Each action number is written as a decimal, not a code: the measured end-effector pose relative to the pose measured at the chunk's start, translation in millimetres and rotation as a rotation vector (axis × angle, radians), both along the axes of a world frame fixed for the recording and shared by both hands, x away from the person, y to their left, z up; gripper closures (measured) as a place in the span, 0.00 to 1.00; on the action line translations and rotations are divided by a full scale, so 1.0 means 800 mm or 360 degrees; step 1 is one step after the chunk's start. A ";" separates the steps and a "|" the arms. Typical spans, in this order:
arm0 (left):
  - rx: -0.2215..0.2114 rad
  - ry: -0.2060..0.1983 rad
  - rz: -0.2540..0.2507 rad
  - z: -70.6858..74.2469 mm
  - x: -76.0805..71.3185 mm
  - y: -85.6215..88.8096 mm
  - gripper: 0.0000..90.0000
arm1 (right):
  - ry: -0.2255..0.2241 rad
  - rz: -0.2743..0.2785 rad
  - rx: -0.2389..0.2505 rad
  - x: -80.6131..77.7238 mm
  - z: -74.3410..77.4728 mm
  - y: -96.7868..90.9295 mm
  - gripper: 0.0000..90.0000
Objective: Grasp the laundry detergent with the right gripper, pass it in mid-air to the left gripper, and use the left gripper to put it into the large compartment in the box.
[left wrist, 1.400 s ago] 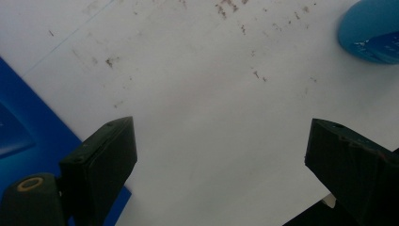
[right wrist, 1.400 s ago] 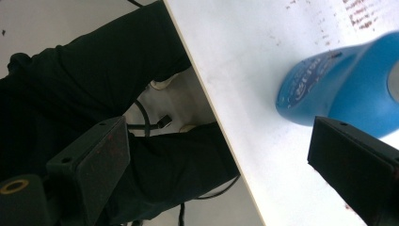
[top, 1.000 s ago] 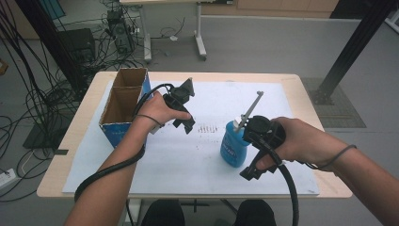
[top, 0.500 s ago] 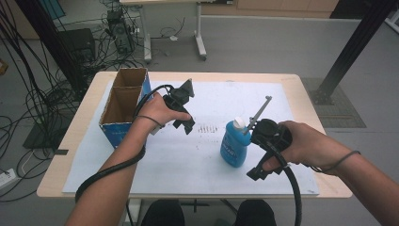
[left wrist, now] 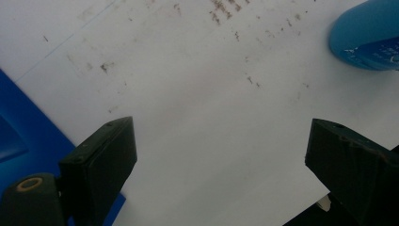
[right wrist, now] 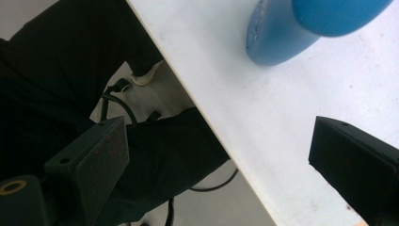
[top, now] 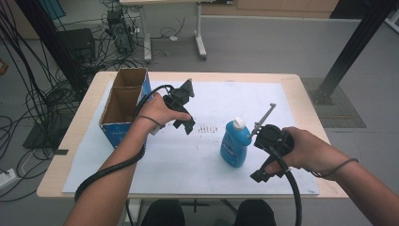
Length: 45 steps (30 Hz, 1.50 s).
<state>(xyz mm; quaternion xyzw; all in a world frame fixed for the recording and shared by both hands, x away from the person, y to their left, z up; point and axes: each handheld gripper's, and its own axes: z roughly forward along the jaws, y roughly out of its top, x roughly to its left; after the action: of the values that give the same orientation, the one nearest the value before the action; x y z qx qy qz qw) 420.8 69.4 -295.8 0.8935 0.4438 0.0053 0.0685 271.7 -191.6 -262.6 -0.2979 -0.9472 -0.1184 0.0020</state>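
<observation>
A blue plastic bottle with a white cap stands upright on the white sheet right of the table's middle. My right gripper hangs just to the bottle's right, over the table's near edge, with its jaws pointing down and toward the person. In the right gripper view the right gripper is open with nothing between its jaws, and the bottle lies beyond them. My left gripper hovers beside the cardboard box. It too stands open over bare paper, with the bottle far off.
The open cardboard box with blue sides stands at the table's left and has two compartments. Faint brown marks dot the sheet. The table's near edge runs under the right gripper, with the person's dark legs and cables below. Cables and a desk frame lie on the floor beyond.
My right gripper has moved right and down, away from the bottle, which stays upright in place. The left gripper has not moved.
</observation>
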 end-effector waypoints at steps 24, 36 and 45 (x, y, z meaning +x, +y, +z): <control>0.0005 0.0004 0.0008 0.001 -0.004 0.005 0.11 | -0.0022 -0.0205 0.0088 0.005 -0.066 -0.031 0.05; 0.0010 0.0019 -0.0012 -0.004 0.004 0.006 0.11 | -0.0039 -0.0259 0.0179 0.006 -0.093 -0.037 0.05; -0.0009 0.0011 -0.0039 0.002 0.013 0.001 0.11 | -0.0086 -0.0283 0.0215 0.006 -0.106 -0.041 0.05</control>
<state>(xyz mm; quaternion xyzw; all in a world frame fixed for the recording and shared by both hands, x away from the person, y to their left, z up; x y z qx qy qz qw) 431.4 70.5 -294.5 0.8986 0.4332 0.0003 0.0695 276.6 -224.5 -347.3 -0.3765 -0.9067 -0.1896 -0.0141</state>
